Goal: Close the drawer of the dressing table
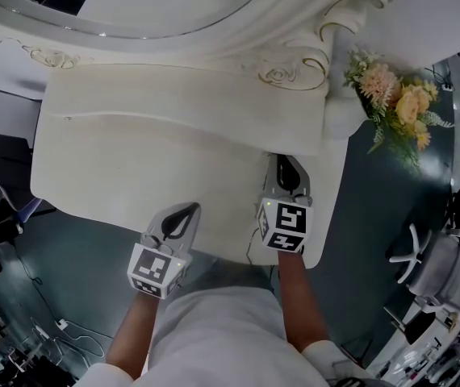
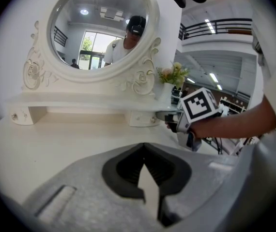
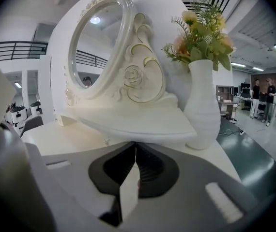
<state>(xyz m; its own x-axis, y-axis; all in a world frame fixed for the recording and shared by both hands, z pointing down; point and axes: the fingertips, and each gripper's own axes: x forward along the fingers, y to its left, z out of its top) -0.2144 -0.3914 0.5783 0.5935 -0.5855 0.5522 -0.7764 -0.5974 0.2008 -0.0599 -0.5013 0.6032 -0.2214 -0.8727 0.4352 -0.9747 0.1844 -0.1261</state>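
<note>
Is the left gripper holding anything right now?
No, the left gripper has its jaws shut tip to tip in its own view, with nothing between them.

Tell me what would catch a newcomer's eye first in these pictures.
The ornate white dressing table with its big oval mirror fills the scene. A white vase of peach and yellow flowers stands at the table's right end. Nearest the person, the left gripper and right gripper are both shut and empty.
</note>
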